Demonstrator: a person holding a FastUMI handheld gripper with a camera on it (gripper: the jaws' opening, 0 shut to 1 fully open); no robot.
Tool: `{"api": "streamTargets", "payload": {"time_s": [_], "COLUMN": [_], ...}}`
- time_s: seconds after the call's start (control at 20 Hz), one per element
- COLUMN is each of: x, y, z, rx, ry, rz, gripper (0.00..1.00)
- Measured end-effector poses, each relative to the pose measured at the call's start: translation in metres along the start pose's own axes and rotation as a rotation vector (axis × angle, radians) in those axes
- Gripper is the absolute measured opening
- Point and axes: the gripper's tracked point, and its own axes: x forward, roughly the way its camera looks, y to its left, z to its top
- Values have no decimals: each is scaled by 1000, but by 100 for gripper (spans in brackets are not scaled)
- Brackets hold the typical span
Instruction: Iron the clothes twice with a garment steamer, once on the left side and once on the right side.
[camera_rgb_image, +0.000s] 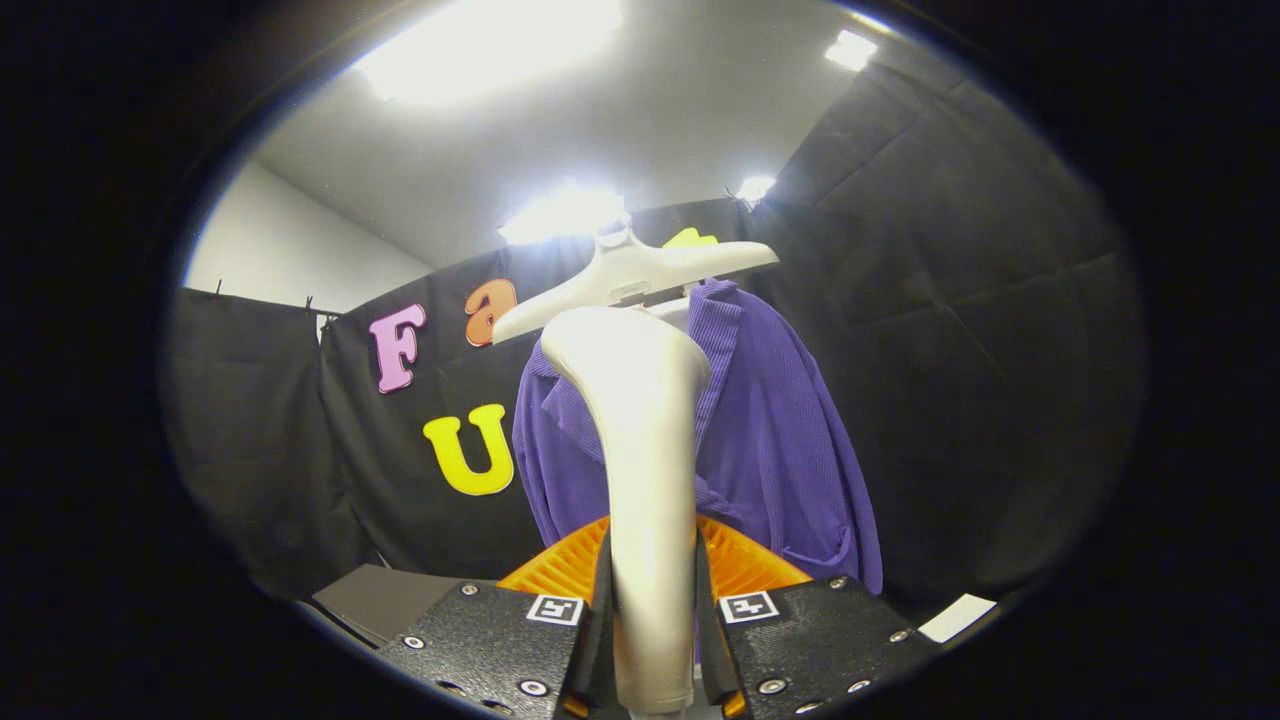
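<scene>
While the claw (652, 620) grips the garment steamer (645, 470) between both fingers, long axis upright, the purple shirt (780, 440) hangs on its hanger (640, 275) just beyond, slightly rightward.

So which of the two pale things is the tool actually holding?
The steamer, upright between the tool fingers. The hanger sits beyond, carrying the purple shirt.
</scene>
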Motion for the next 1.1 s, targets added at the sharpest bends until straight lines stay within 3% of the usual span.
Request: {"api": "streamTargets", "payload": {"time_s": [0.4, 0.75, 1.1], "x": [61, 90, 74], "y": [-45, -73, -106], "z": [12, -36, -87], "rx": [77, 63, 68], "ry": [-70, 32, 123], "rz": [-110, -163, -209], "gripper": [35, 35, 35]}}
